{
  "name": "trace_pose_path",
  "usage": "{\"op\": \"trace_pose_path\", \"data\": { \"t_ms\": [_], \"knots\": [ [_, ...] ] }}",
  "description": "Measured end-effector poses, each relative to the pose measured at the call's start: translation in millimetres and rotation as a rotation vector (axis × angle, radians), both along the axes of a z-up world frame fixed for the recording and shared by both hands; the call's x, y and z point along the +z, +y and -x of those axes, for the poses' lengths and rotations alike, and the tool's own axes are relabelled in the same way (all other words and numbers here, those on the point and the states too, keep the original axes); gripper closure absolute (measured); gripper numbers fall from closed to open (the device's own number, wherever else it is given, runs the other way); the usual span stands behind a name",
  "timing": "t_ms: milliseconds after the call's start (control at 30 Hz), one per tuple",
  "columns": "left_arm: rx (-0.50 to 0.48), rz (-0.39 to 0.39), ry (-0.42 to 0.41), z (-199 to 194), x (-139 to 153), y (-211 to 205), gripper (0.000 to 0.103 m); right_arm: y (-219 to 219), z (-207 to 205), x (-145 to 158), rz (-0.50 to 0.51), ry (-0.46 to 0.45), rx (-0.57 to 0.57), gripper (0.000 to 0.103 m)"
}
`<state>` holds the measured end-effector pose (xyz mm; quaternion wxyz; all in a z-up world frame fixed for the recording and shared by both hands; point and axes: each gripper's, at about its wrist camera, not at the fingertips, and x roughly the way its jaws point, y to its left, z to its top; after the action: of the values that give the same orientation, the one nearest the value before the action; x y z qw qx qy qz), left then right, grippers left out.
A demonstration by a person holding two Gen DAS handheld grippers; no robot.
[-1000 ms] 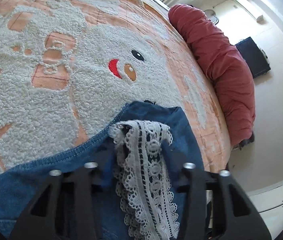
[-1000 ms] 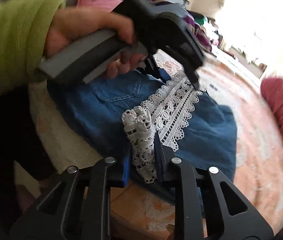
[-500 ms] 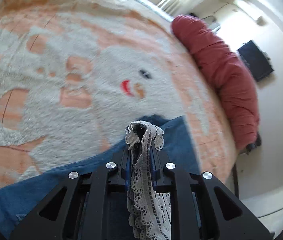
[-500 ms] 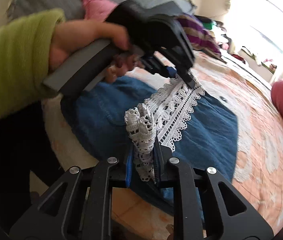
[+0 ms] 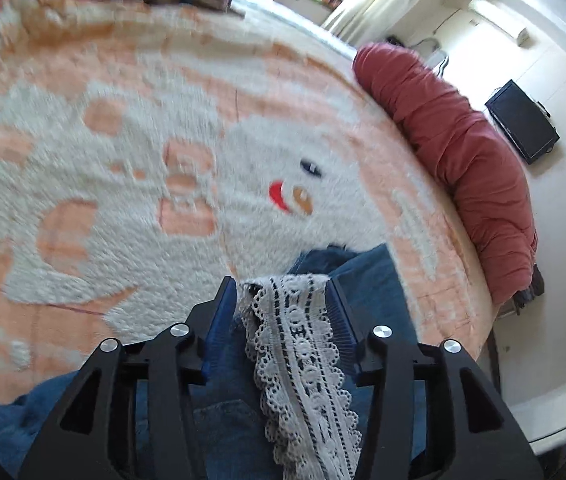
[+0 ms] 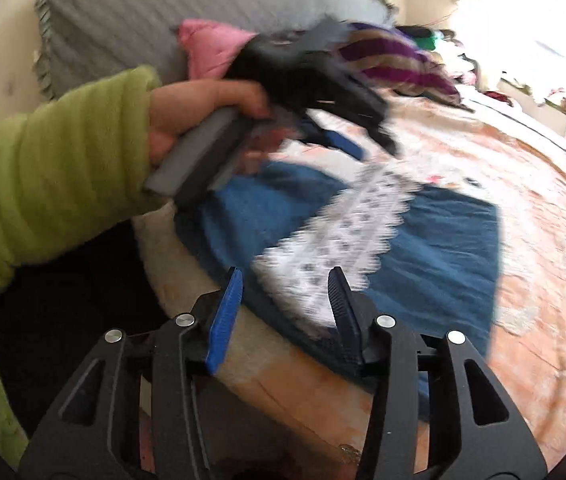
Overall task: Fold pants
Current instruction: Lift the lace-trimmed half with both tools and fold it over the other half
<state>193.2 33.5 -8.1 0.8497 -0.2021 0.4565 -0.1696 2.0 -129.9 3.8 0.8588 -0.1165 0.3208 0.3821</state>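
Note:
Blue denim pants (image 6: 443,248) with a white lace strip (image 6: 347,232) lie folded on the bed's near edge. In the left wrist view the pants (image 5: 367,280) and lace strip (image 5: 303,340) lie under and between my left gripper's fingers. My left gripper (image 5: 283,292) is open, with the lace loose between its blue pads. My right gripper (image 6: 285,284) is open and empty just above the lace end near the bed edge. The left gripper also shows in the right wrist view (image 6: 347,128), held above the far end of the pants by a hand in a green sleeve.
The bed has an orange and white fleecy blanket (image 5: 131,152). A red bolster (image 5: 463,160) lies along its right side. A grey pillow (image 6: 163,24), a pink cushion (image 6: 211,48) and striped clothes (image 6: 399,60) lie at the head.
Both grippers have opened and let go of the lace strip. The lace and denim have dropped flat on the bed. The left gripper has lifted slightly.

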Motion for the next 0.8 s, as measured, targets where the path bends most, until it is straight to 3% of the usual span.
{"op": "trace_pose_path", "data": {
  "t_ms": [133, 300, 500, 600, 667, 800],
  "knots": [
    [0.005, -0.043, -0.087, 34, 21, -3, 0.057, -35, -14, 0, 0.002, 0.015, -0.144, 0.065],
    [-0.035, -0.048, -0.124, 78, 23, -23, 0.057, -60, -31, -4, -0.001, 0.054, -0.224, 0.071],
    [-0.137, -0.153, -0.104, 118, -4, -64, 0.059, -66, -37, -20, 0.019, 0.131, -0.235, 0.071],
    [-0.153, -0.217, -0.052, 129, -27, -74, 0.059, -68, -42, -40, 0.091, 0.180, -0.265, 0.074],
    [-0.150, -0.246, -0.061, 136, -31, -77, 0.059, -74, -41, -46, 0.078, 0.194, -0.271, 0.074],
    [-0.133, -0.242, -0.072, 142, -33, -73, 0.059, -76, -39, -48, 0.066, 0.199, -0.274, 0.074]
  ]
}}
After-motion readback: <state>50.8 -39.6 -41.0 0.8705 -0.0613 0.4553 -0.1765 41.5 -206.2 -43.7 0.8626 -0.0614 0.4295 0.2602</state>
